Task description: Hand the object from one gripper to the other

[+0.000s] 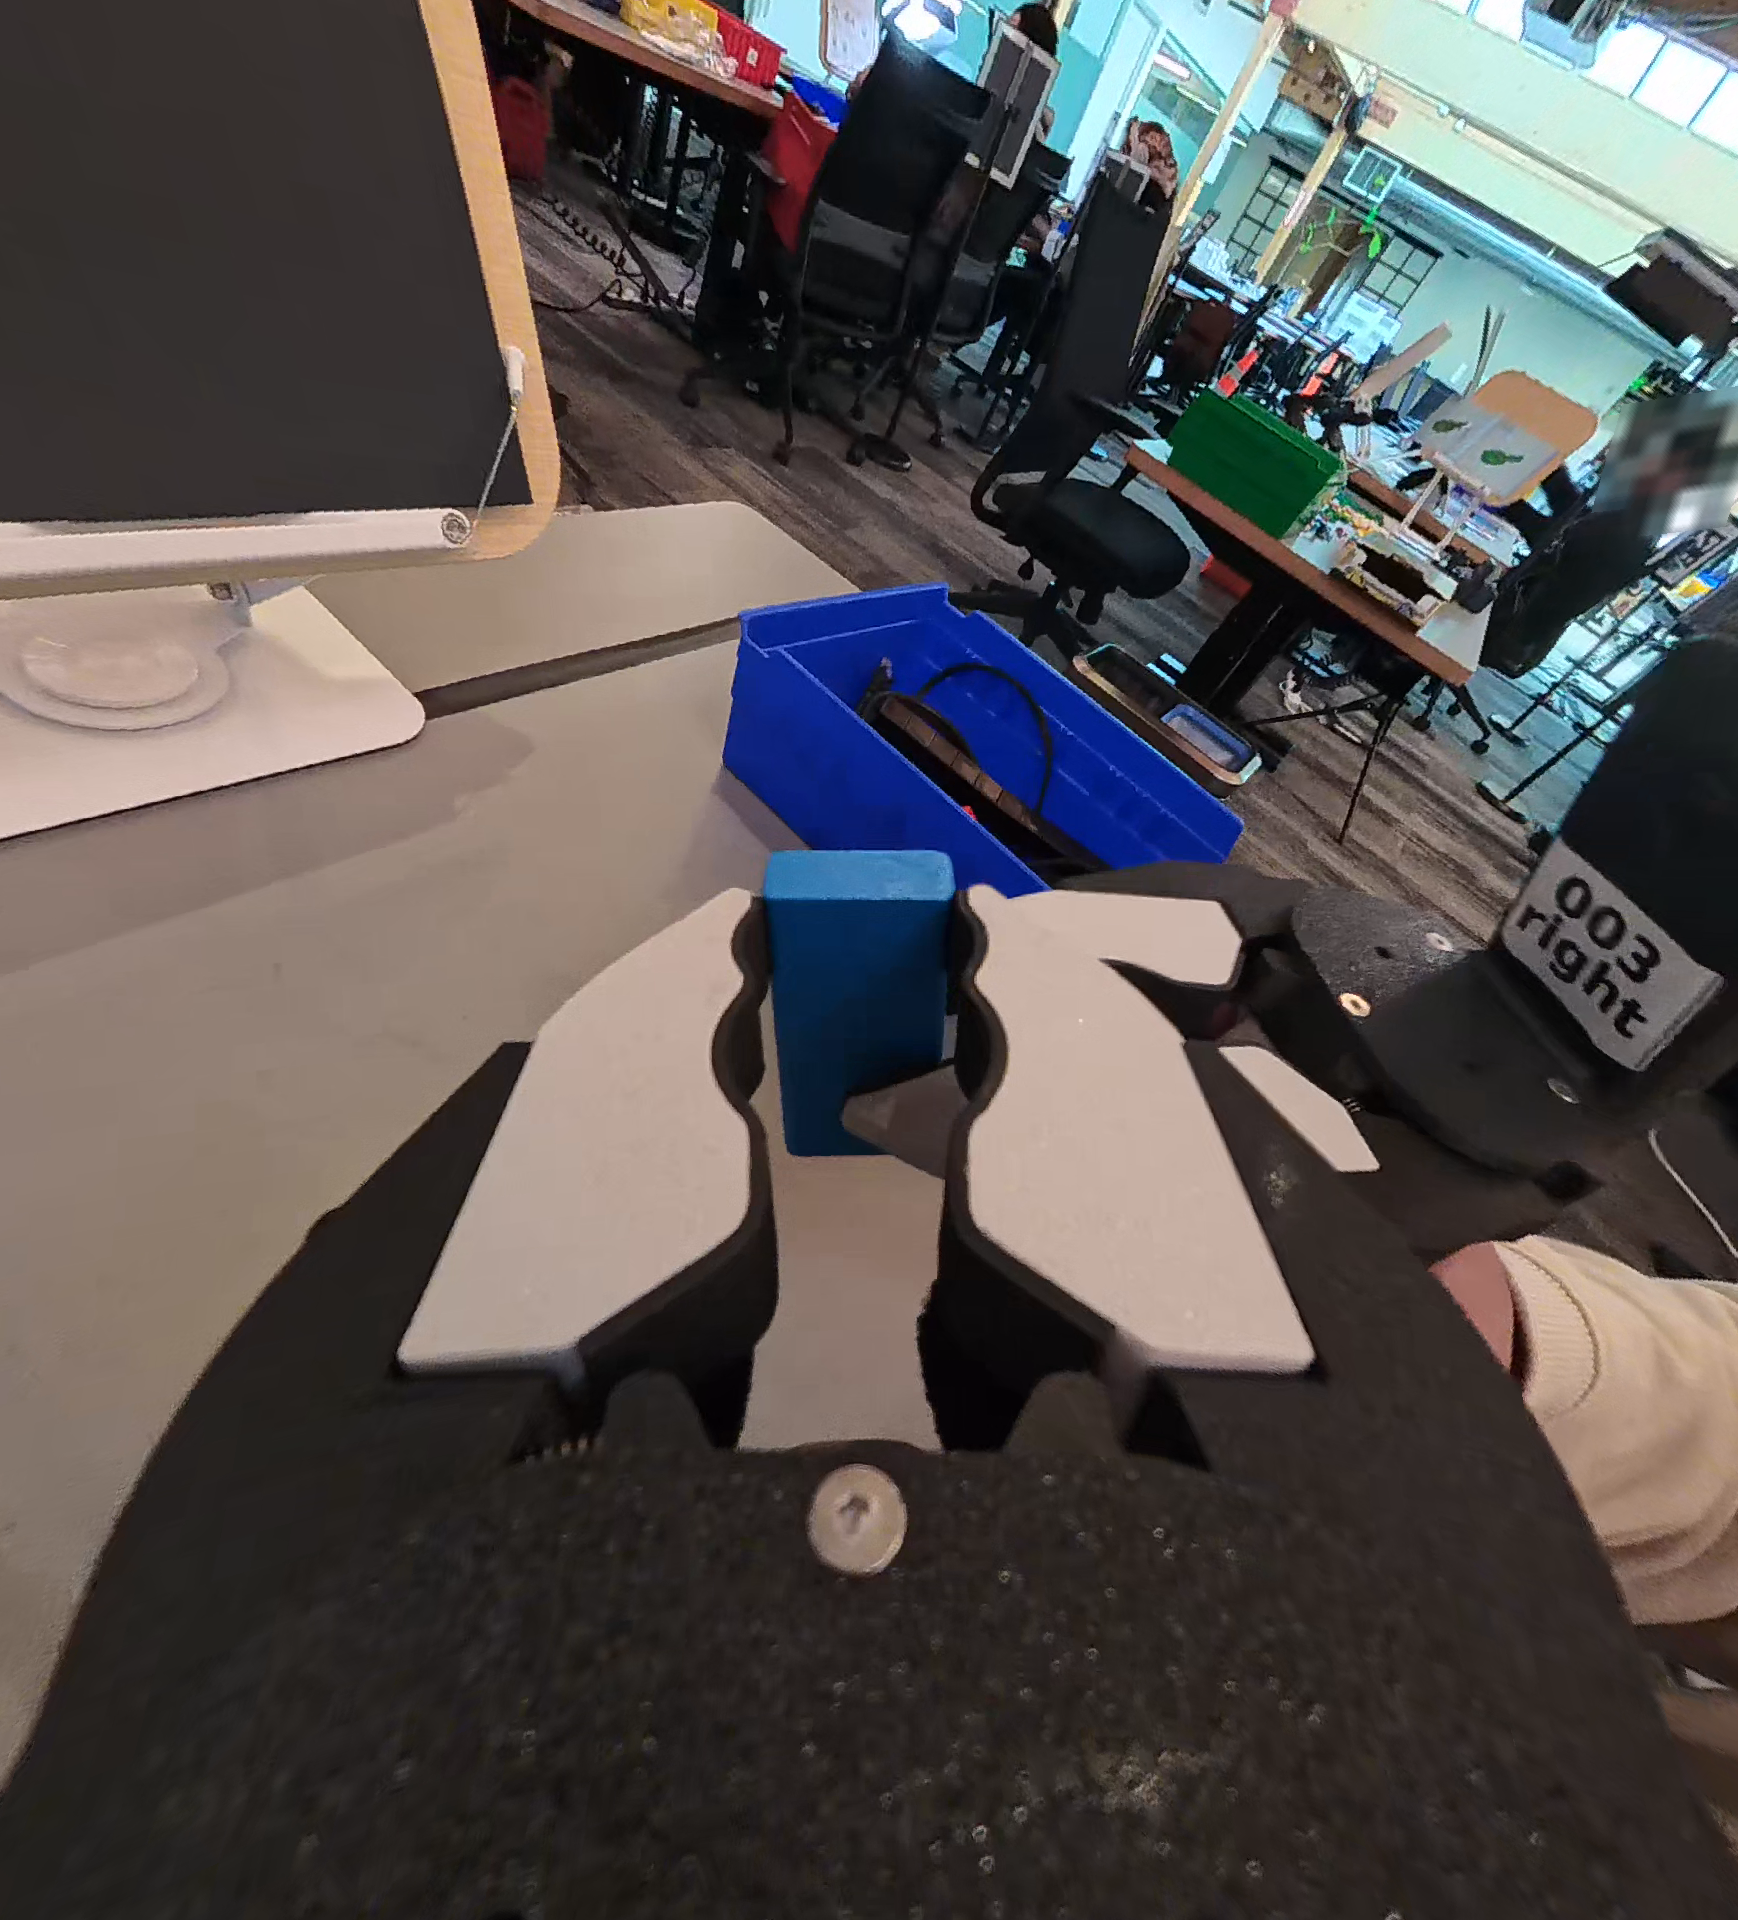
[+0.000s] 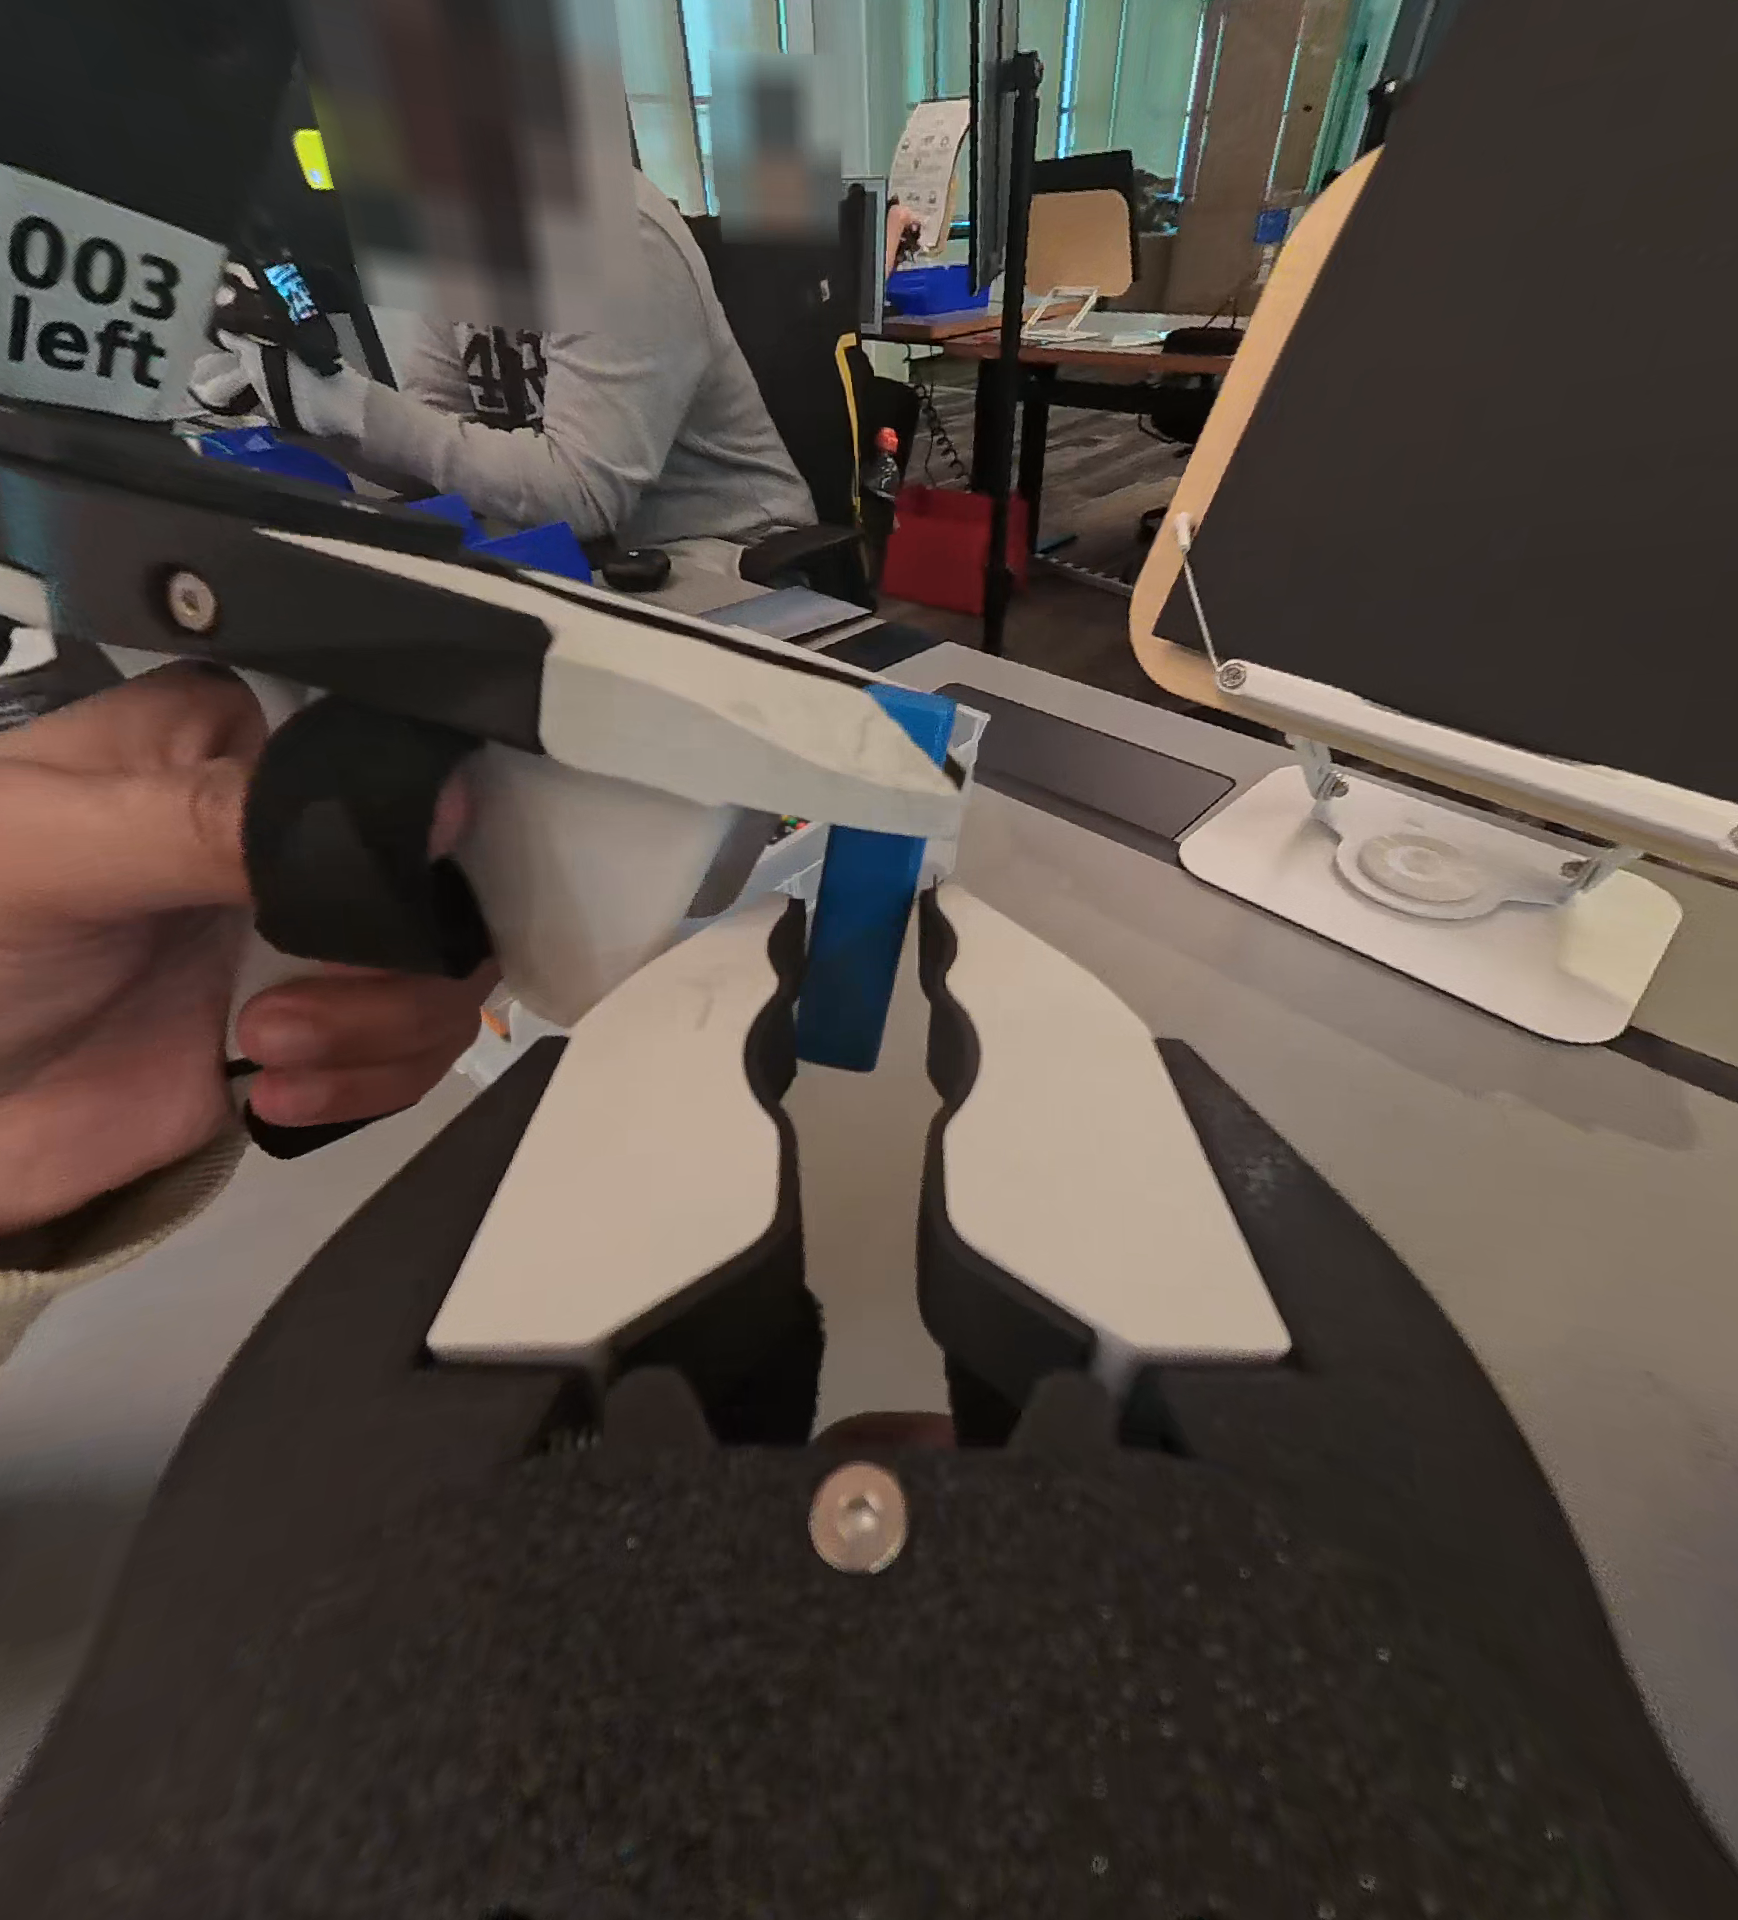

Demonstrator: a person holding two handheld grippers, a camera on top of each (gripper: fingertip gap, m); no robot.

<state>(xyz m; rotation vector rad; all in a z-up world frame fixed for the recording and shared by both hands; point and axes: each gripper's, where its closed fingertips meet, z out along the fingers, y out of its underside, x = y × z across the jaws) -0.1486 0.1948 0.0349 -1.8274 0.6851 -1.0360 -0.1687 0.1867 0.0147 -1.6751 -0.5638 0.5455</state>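
A blue rectangular block [image 1: 854,997] stands upright between the fingers of my left gripper [image 1: 857,914], which is shut on its upper part, above the grey table [image 1: 221,1039]. My right gripper comes in from the right; one of its fingers [image 1: 901,1122] lies against the block's lower front face. In the right wrist view the block [image 2: 854,966] hangs tilted between the tips of my right gripper [image 2: 860,904], which is closed narrowly on it. A finger [image 2: 740,727] of the left gripper crosses above and covers the block's top. That view is blurred.
A blue bin [image 1: 813,727] with black cables sits just beyond the grippers. A dark panel on a white stand [image 1: 169,260] is at the left, and shows in the right wrist view [image 2: 1467,416]. A seated person [image 2: 616,416], office chairs [image 1: 1083,468] and desks are behind. Only a small space, under 4 cm, lies between the two pairs of fingers.
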